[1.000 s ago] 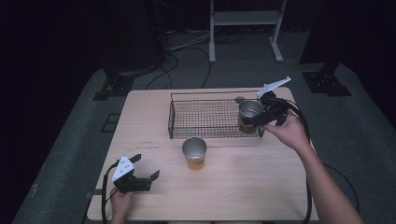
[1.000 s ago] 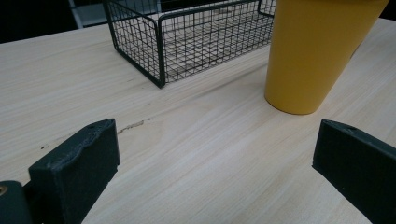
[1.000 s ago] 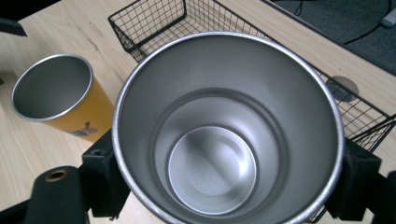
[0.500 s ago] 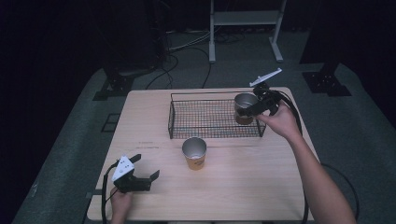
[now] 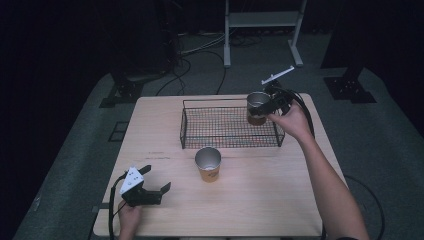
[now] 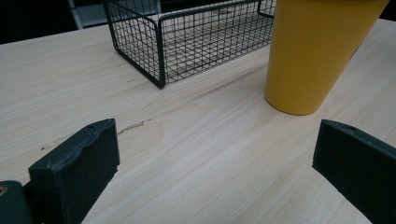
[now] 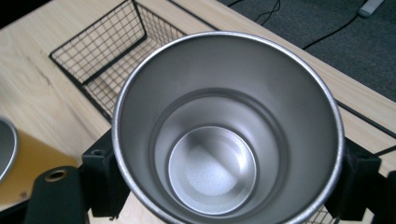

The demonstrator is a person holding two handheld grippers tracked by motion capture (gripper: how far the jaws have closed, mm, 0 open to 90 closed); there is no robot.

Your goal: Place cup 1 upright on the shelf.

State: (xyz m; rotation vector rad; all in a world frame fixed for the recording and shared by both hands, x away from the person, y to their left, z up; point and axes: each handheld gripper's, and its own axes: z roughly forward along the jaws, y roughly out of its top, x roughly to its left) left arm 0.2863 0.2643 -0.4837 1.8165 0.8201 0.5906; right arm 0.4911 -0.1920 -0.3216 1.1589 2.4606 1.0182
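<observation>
My right gripper (image 5: 263, 106) is shut on a steel cup (image 5: 257, 106) and holds it upright above the right end of the black wire basket (image 5: 200, 140). In the right gripper view the cup's (image 7: 224, 135) shiny inside is empty, and the black jaws press on its two sides. A second cup (image 5: 208, 163), yellow outside with a steel lining, stands on the table in front of the basket. My left gripper (image 5: 156, 179) rests open near the table's front left corner. In the left gripper view the yellow cup (image 6: 317, 51) stands ahead between the wide-apart jaws.
The wooden table (image 5: 280, 200) has bare room to the right of the yellow cup. The basket (image 6: 187, 42) holds nothing that I can see. Beyond the table stand a metal frame (image 5: 260, 30) and floor cables (image 5: 195, 55) on dark carpet.
My right gripper has carried the steel cup left and away from me, from the basket's right rim to over its right end. The left gripper has stayed still.
</observation>
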